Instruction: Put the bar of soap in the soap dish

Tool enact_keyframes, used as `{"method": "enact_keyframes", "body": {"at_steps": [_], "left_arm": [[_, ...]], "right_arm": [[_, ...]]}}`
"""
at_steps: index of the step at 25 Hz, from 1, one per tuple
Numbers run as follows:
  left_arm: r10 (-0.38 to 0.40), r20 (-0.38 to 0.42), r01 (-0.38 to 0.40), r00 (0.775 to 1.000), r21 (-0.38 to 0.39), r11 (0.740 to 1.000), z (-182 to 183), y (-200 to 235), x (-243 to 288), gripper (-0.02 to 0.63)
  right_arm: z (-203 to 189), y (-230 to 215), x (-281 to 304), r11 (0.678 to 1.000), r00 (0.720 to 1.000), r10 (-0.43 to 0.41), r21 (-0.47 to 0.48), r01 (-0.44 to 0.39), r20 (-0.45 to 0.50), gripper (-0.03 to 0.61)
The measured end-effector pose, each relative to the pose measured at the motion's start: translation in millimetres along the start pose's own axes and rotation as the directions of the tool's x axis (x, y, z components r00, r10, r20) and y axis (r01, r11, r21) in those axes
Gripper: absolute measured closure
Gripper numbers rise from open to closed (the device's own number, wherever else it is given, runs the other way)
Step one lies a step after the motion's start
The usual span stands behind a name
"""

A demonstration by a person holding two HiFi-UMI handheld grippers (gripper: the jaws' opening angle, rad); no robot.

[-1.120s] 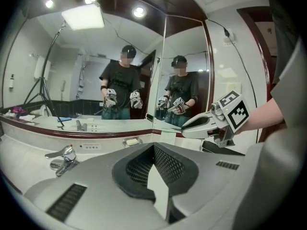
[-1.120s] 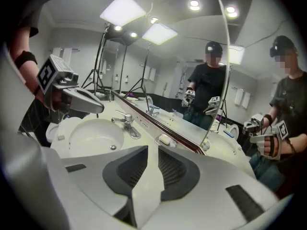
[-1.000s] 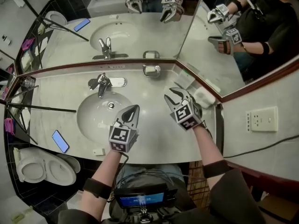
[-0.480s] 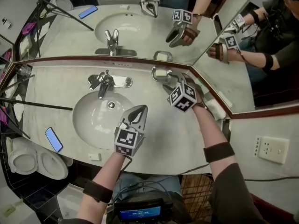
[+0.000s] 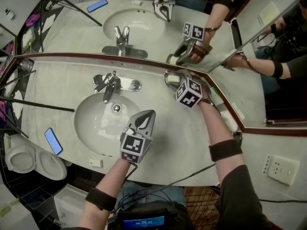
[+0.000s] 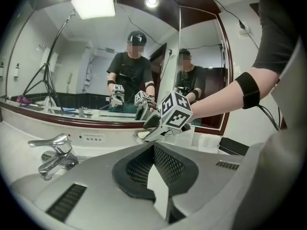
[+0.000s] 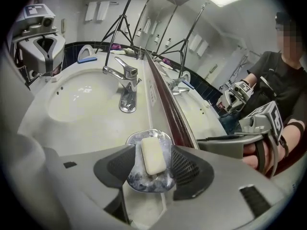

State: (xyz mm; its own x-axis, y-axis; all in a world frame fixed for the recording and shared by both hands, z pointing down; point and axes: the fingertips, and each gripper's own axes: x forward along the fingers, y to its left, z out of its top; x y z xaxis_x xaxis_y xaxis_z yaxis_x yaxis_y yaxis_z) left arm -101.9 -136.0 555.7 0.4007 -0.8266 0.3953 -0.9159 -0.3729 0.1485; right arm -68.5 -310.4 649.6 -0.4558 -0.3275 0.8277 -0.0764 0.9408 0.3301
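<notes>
Right gripper view: the bar of soap [image 7: 153, 155] lies in the soap dish [image 7: 138, 183], between the jaws of the right claw [image 7: 152, 166], which have just been opening wide, clear of it. The left claw [image 6: 154, 163] is closed, empty.

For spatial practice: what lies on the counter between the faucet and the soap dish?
Bare counter from faucet to soap dish, shown in the right gripper view.

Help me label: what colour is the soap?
Soap: pale cream, best in right gripper view.
</notes>
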Motion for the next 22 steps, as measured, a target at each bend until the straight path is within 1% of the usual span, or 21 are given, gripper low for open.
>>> {"method": "enact_keyframes", "body": {"at_steps": [2,4,7,8,11,16,19,22], "left_arm": [[0.007,-0.003,-0.007,1.0,-0.009,1.0,-2.4,2.7,-0.3,0.612],[0.011,-0.005,-0.011,1.0,-0.016,1.0,-3.8,3.8,-0.9,0.612],[0.017,-0.009,-0.017,1.0,-0.023,1.0,-5.7,4.8,-1.8,0.612],[0.018,-0.009,-0.019,1.0,-0.024,1.0,-6.2,4.6,-2.2,0.612],[0.02,-0.009,-0.02,1.0,-0.021,1.0,-6.9,3.5,-3.4,0.612],[0.029,-0.012,-0.029,1.0,-0.018,0.999,-7.8,4.7,-7.4,0.612],[0.032,-0.013,-0.033,0.999,-0.019,0.999,-6.7,4.3,-11.4,0.612],[0.032,-0.016,-0.032,0.999,-0.012,0.999,-4.7,3.3,-16.1,0.612]], "right_arm": [[1.2,-1.4,5.1,1.0,1.0,0.018,0.003,-0.018,-0.004,0.353],[2.6,-1.6,7.3,0.999,0.999,0.042,0.007,-0.042,-0.012,0.358],[4.7,4.3,7.7,0.995,0.996,0.089,0.036,-0.088,-0.016,0.43],[4.8,6.0,7.4,0.994,0.995,0.096,0.048,-0.096,-0.013,0.439],[1.5,8.1,8.4,0.993,0.996,0.093,0.074,-0.092,-0.01,0.434],[-0.9,8.3,5.4,0.994,0.998,0.056,0.091,-0.055,-0.013,0.431],[0.6,8.3,-7.0,0.993,0.999,0.032,0.116,-0.032,0.007,0.431],[5.4,9.0,-28.4,0.986,0.999,0.004,0.166,-0.012,0.044,0.431]]}}
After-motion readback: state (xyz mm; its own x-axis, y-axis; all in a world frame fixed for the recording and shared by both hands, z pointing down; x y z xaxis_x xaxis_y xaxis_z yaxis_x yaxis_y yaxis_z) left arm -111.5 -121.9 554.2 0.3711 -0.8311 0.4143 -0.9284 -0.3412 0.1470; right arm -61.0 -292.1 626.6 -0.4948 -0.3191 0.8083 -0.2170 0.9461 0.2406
